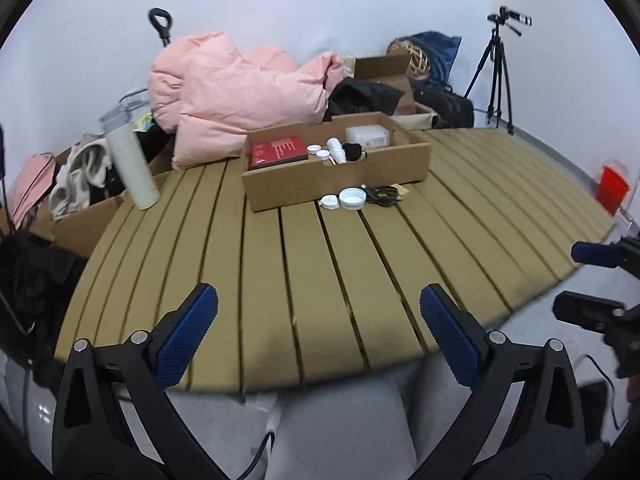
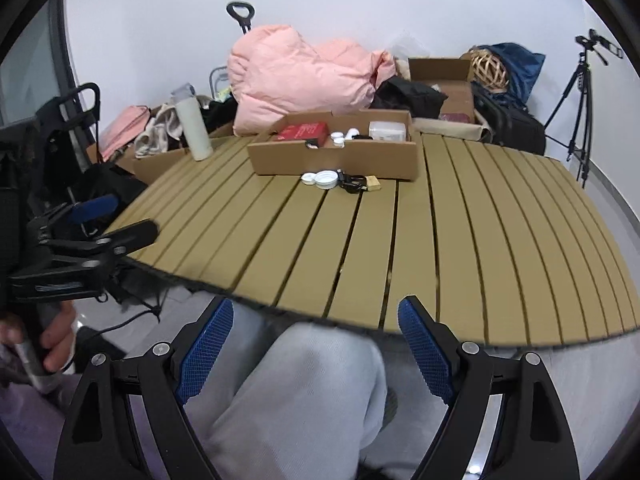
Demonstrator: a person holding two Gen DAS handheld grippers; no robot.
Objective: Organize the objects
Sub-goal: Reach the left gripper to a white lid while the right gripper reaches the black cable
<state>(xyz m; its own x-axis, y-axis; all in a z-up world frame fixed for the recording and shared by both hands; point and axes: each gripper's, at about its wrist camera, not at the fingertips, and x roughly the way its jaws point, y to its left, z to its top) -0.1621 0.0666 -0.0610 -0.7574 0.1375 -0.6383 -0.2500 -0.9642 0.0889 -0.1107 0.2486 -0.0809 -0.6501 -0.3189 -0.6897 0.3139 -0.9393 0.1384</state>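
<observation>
Left wrist view first: the left gripper [image 1: 319, 312] hangs over the near edge of the slatted table [image 1: 360, 280], its blue pads spread wide with nothing between them. The right gripper [image 2: 316, 326] sits just off the near edge too, above the person's knee, jaws likewise parted and empty.

What needs tidying lies toward the far edge. A shallow cardboard box [image 1: 340, 176] already holds a red book [image 1: 278, 151], small white caps and a clear case. Just in front of its near wall, on the bare slats, sit a large white lid [image 1: 352, 199], a small white lid [image 1: 329, 202] touching it, and a black cable [image 1: 382, 194] beside a small tan piece I can't identify.

My guess is the step in hand is reaching for those loose bits. Both grippers are well apart from them, so a long forward reach comes first. The lids lie flat; I'd come down steeply, straddle the rim of one, and close gently so it doesn't skid into its neighbour. The cable looks floppy, so pinch it at the bunched middle.
</observation>
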